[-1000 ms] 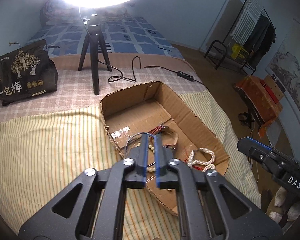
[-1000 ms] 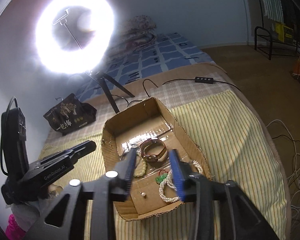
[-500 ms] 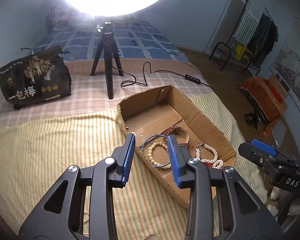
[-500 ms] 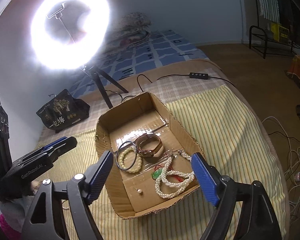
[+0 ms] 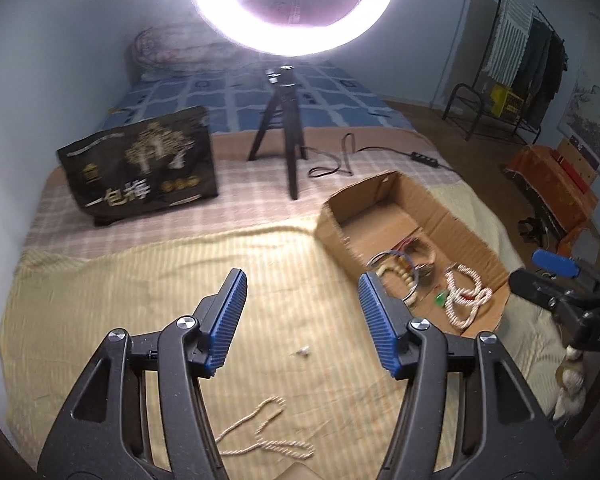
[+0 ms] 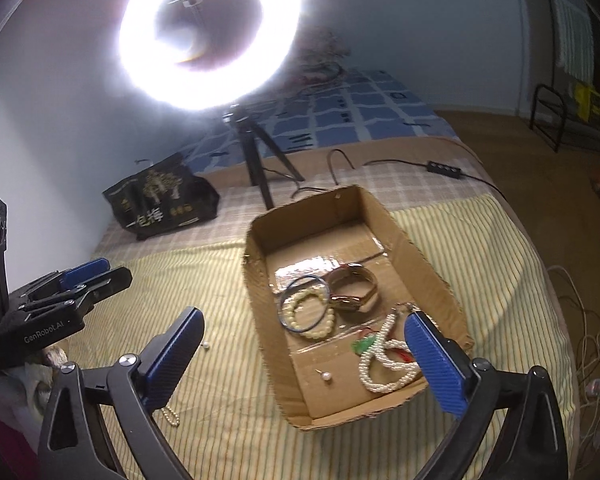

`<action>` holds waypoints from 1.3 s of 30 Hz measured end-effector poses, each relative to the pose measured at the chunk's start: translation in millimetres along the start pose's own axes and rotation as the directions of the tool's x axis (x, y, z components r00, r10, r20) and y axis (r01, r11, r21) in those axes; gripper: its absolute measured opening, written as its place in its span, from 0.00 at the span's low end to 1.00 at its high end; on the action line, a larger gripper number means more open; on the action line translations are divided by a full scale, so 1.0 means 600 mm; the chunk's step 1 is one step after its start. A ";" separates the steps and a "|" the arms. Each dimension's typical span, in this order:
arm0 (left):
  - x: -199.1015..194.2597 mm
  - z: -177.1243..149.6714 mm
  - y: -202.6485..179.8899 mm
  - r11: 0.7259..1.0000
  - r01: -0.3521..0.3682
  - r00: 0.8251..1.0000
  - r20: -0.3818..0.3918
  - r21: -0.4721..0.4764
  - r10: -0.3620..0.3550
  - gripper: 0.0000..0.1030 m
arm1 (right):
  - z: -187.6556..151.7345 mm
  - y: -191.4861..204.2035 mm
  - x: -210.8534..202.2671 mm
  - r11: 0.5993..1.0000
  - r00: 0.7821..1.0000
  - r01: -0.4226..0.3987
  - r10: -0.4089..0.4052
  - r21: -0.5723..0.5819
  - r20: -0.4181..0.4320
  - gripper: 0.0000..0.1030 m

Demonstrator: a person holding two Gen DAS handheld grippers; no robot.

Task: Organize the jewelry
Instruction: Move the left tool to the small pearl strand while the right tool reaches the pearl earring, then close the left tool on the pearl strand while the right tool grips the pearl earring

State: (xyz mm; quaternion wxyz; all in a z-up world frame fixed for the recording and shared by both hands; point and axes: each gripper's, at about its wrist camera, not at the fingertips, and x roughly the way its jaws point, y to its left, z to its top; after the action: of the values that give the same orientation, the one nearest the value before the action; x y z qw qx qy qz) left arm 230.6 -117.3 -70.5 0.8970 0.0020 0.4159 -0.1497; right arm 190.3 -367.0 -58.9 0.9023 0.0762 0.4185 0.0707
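A shallow cardboard box (image 6: 428, 264) on the striped bedspread holds a pearl necklace (image 6: 384, 364), a beaded bracelet with a dark bangle (image 6: 304, 308), a brown watch (image 6: 356, 284) and a pearl earring (image 6: 326, 377). It also shows in the left wrist view (image 5: 452, 216). My left gripper (image 5: 302, 312) is open and empty above the spread, left of the box. A pearl chain (image 5: 260, 436) and a small earring (image 5: 303, 351) lie on the spread below it. My right gripper (image 6: 306, 354) is wide open and empty over the box's near end.
A ring light on a tripod (image 5: 286, 152) stands behind the box, with its cable (image 5: 340, 160) trailing right. A black bag (image 5: 140, 168) sits at the back left. The bed's right edge drops to the floor, where cables (image 6: 584, 328) lie.
My left gripper opened, let go of the bracelet and bangle into the box, and drew back left over the spread. My right gripper opened wider.
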 end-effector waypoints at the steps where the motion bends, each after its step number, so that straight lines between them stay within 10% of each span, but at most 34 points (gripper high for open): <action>1: -0.004 -0.005 0.010 1.000 -0.007 1.000 -0.006 -0.003 0.007 0.58 | 0.000 0.009 0.001 1.000 1.000 -0.007 0.007 -0.010 -0.002 0.99; 21: -0.010 -0.126 0.103 0.998 0.030 0.982 -0.183 -0.059 -0.040 0.58 | -0.033 0.108 0.062 0.990 0.987 -0.136 0.134 -0.021 -0.084 0.91; 39: 0.069 -0.198 0.085 1.000 0.010 0.946 -0.325 -0.016 -0.014 0.58 | -0.063 0.166 0.219 0.984 0.924 -0.174 0.174 0.030 -0.341 0.44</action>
State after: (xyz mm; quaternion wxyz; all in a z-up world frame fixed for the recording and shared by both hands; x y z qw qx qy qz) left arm 180.9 -64.3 -185.3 0.8152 0.0180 0.5591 -0.1500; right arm 239.0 -241.6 -161.3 0.8058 0.0990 0.5606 0.1630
